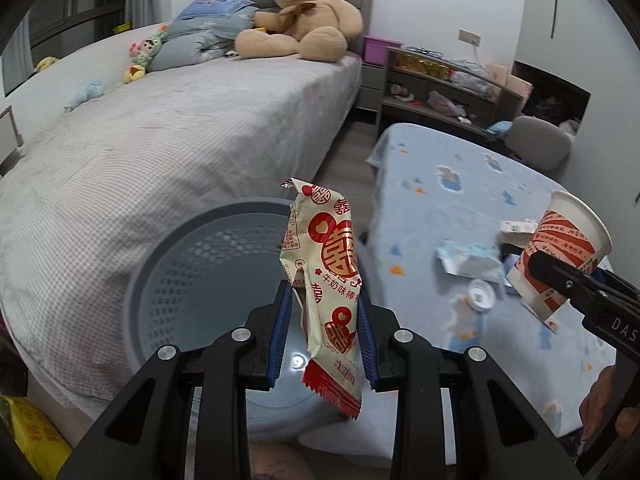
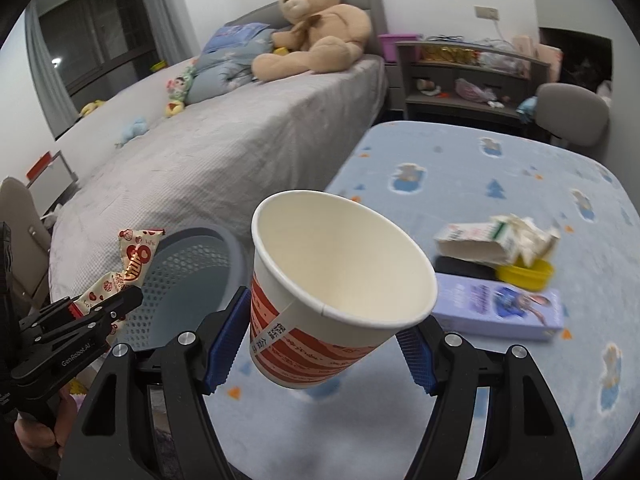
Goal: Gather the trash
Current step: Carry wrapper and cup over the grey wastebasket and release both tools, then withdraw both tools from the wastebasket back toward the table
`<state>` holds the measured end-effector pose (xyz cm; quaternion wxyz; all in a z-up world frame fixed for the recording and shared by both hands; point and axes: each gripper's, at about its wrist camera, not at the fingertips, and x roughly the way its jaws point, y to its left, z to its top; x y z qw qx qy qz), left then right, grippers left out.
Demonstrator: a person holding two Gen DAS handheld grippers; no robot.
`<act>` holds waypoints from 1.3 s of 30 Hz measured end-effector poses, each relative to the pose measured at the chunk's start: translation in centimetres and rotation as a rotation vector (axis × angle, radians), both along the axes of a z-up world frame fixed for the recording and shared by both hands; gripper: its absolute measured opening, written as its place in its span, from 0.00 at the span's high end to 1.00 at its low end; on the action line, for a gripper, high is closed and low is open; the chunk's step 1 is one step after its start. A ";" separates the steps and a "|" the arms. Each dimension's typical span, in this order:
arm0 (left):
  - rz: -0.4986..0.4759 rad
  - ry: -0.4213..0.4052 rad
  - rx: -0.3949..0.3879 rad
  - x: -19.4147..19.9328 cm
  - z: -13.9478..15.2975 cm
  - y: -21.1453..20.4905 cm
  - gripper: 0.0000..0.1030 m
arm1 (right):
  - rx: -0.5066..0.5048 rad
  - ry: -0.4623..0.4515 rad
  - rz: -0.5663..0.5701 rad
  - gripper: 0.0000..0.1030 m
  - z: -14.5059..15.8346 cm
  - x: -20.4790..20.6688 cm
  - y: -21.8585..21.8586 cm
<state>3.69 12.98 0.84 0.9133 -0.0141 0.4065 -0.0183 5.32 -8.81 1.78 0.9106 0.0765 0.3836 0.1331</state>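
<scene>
Two pieces of trash are in your grip right now, neither binned yet. Your left tool (image 1: 324,320) is clamped on a red-and-cream snack wrapper (image 1: 326,276), which hangs directly over the open mouth of the grey perforated bin (image 1: 192,264) just ahead of and below that tool. Your right tool (image 2: 320,344) is pinched on the sides of an empty red-striped paper cup (image 2: 332,288), mouth facing the camera, hovering above the blue table (image 2: 500,176) and just right of the bin.

Bin interior looks bare as far as the left wrist view shows, so I judge this as early in the job.

Still lying on the table ahead of and to the right of the right tool: a torn white carton (image 2: 492,240), a yellow lid (image 2: 528,272), a purple box (image 2: 500,310). Left wrist view also shows a crumpled pale-blue pack (image 1: 468,260) and a small white round cap (image 1: 480,294).

Remaining: release the wrapper, carry the cup over and drop it, then clear the table leftovers.
</scene>
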 end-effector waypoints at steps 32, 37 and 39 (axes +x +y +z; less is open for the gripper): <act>0.193 0.081 -0.029 2.4 -3.6 10.1 0.55 | -0.046 0.103 0.325 0.22 -4.4 6.4 14.1; 0.215 0.066 -0.019 2.2 -3.3 10.4 0.47 | -0.050 0.094 0.312 0.19 -4.1 6.3 13.9; 0.223 0.066 -0.015 2.1 -3.2 10.6 0.47 | -0.049 0.095 0.309 0.19 -4.1 6.2 13.9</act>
